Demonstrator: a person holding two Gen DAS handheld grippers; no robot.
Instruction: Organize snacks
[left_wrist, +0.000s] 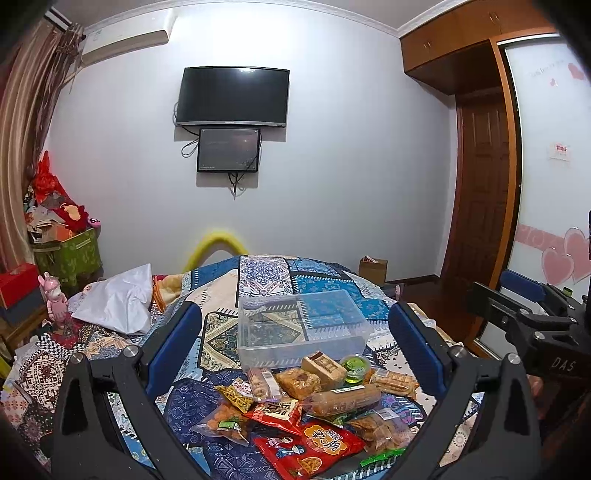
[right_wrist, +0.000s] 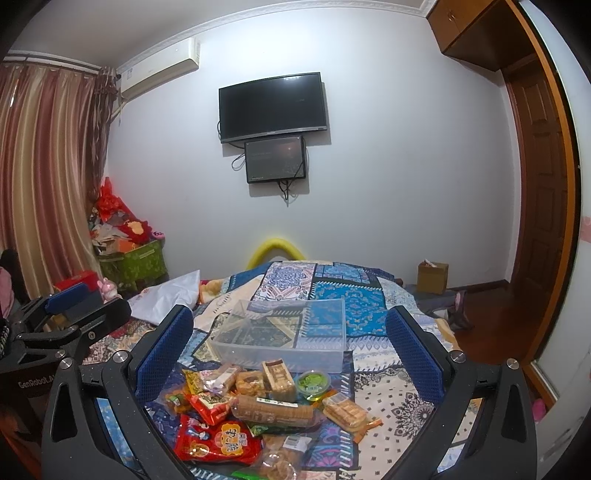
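In the left wrist view, the left gripper (left_wrist: 295, 343) hovered above a patchwork bedspread (left_wrist: 258, 280), its blue-padded fingers (left_wrist: 173, 347) spread wide with nothing between them. The right gripper (right_wrist: 291, 350) in its own view was likewise spread apart and empty; its black body also showed at the right edge of the left wrist view.

A clear plastic bin (left_wrist: 303, 328) sat at the centre of the left view, empty, with the quilt pattern visible through its walls. In the right view the bin (right_wrist: 284, 339) lay just above the centre.

The snack pile (left_wrist: 314, 402) lay in the lower centre, just below the bin and reaching its near wall. In it, a large red packet (left_wrist: 314, 450) rested at the bottom of the frame, a long roll of biscuits (left_wrist: 345, 398) lay across the middle, a small green jelly cup (left_wrist: 355, 367) stood at the upper right of the pile, and a brown wrapped cake (left_wrist: 323, 369) leaned just left of the cup. In the right view the red packet (right_wrist: 218, 441) lay at lower left of the pile, the roll (right_wrist: 273, 410) at centre, and the green cup (right_wrist: 314, 384) just below the bin's near wall.

A dark television (left_wrist: 232, 96) hung on the white wall in the upper centre, with a smaller screen (left_wrist: 228, 149) right beneath it. A crumpled white cloth (left_wrist: 118, 302) lay at the left of the bed.
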